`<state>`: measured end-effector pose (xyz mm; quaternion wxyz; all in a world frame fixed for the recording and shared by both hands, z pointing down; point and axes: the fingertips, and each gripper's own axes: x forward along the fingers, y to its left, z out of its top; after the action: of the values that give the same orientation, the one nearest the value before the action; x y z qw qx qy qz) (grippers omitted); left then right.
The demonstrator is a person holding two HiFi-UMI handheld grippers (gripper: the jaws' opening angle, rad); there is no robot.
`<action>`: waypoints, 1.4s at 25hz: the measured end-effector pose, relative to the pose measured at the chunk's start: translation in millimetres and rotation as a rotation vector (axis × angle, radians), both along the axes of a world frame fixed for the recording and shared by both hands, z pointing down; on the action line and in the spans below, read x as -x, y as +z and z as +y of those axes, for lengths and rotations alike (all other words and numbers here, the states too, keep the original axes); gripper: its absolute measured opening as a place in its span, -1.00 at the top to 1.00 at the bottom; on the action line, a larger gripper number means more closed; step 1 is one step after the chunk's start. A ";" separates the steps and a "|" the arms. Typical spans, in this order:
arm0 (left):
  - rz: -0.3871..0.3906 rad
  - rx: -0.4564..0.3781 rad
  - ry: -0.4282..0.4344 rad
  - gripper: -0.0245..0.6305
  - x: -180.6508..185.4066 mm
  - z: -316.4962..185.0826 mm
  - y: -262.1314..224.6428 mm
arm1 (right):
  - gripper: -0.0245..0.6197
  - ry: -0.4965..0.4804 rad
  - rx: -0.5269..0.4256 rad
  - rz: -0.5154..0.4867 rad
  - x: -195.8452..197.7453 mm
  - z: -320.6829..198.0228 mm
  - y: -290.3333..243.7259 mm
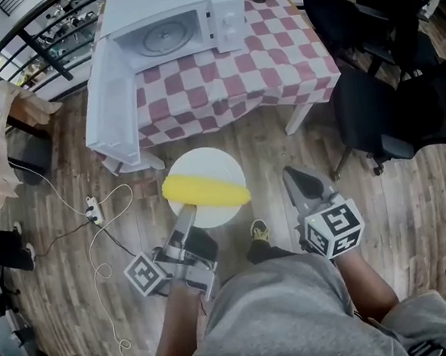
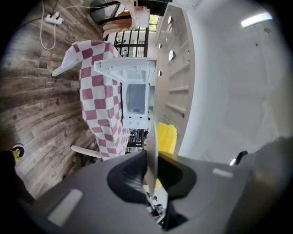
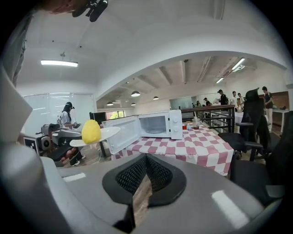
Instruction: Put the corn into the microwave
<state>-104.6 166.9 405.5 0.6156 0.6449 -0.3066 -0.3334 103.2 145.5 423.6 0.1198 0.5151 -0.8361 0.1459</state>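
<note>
Corn is held lying across a white plate, off the bench and short of its near edge. The plate rim is pinched by the left tool; the right tool is closed on nothing. The microwave is seen with its door open at the bench's left edge. Risk judged: the plate is gripped at one edge only, so any tilt may roll the corn off; the door may be clipped.

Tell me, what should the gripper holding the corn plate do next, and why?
Probably carry the white plate forward toward the microwave: the left gripper is clamped on its rim, the corn lies on it, and the door hangs open.
</note>
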 end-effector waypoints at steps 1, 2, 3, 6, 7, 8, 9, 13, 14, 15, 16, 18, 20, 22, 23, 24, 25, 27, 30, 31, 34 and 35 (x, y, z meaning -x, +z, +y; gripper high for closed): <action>-0.001 0.002 -0.003 0.79 -2.3 -3.3 0.1 | 0.93 -0.002 0.001 -0.001 -2.4 -4.1 0.3; 0.000 0.004 -0.006 0.79 -4.6 -6.7 0.0 | 0.93 -0.005 0.001 -0.002 -4.4 -8.0 0.4; 0.001 0.004 -0.009 0.79 -6.9 -10.1 -0.1 | 0.93 -0.009 0.002 -0.003 -5.9 -11.6 0.7; 0.003 0.003 -0.014 0.79 -13.4 -18.9 0.7 | 0.93 -0.022 0.004 -0.008 -8.7 -21.3 2.5; 0.000 0.004 -0.015 0.79 -14.8 -21.0 1.8 | 0.93 -0.026 0.005 -0.010 -9.3 -24.0 3.4; -0.001 0.005 -0.018 0.79 -15.9 -22.8 2.8 | 0.93 -0.030 0.006 -0.012 -9.8 -26.5 4.4; -0.001 0.007 -0.022 0.79 -16.6 -24.4 3.7 | 0.93 -0.035 0.007 -0.013 -10.0 -28.6 5.5; 0.003 0.007 -0.040 0.79 -16.4 -28.9 4.9 | 0.93 -0.050 0.005 -0.011 -10.4 -35.1 7.3; 0.001 0.004 -0.043 0.79 -16.7 -29.9 4.8 | 0.93 -0.052 0.003 -0.012 -11.3 -36.4 7.2; 0.001 0.003 -0.045 0.79 -17.5 -30.9 4.7 | 0.93 -0.053 0.002 -0.014 -12.6 -37.4 7.2; 0.002 0.003 -0.047 0.79 -18.7 -31.6 4.7 | 0.93 -0.053 0.002 -0.018 -14.3 -38.3 7.4; 0.000 0.005 -0.050 0.79 -21.3 -33.2 5.0 | 0.93 -0.054 0.004 -0.025 -17.3 -40.3 7.4; -0.005 0.008 -0.052 0.79 -23.1 -35.2 5.0 | 0.93 -0.058 0.002 -0.030 -19.0 -43.0 5.8; -0.007 0.011 -0.053 0.79 -24.8 -36.8 5.0 | 0.93 -0.062 0.000 -0.031 -19.8 -45.4 4.5; -0.010 0.011 -0.054 0.79 -25.2 -37.3 5.3 | 0.93 -0.064 -0.001 -0.031 -19.8 -46.3 4.3; -0.012 0.010 -0.055 0.79 -25.2 -37.9 5.7 | 0.93 -0.067 -0.002 -0.032 -19.5 -47.3 4.3; -0.015 0.010 -0.056 0.79 -25.2 -38.7 6.3 | 0.93 -0.069 -0.002 -0.032 -19.1 -48.3 4.5; -0.016 0.012 -0.058 0.79 -25.2 -40.5 7.4 | 0.93 -0.072 -0.001 -0.032 -19.1 -50.4 5.7; -0.011 0.012 -0.064 0.79 -24.8 -43.2 6.0 | 0.93 -0.077 0.004 -0.035 -18.2 -53.3 7.3; -0.012 0.009 -0.064 0.79 -24.5 -45.0 5.3 | 0.93 -0.078 0.005 -0.036 -17.7 -54.6 7.4; -0.016 0.002 -0.057 0.79 -25.2 -52.1 4.7 | 0.93 -0.075 0.003 -0.035 -17.1 -59.6 8.8; -0.013 0.001 -0.055 0.79 -25.7 -54.6 4.6 | 0.93 -0.073 0.002 -0.033 -17.2 -61.8 9.6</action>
<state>-78.9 112.3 410.1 0.6044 0.6382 -0.3282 -0.3458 120.4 83.8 433.2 0.1117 0.4814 -0.8562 0.1509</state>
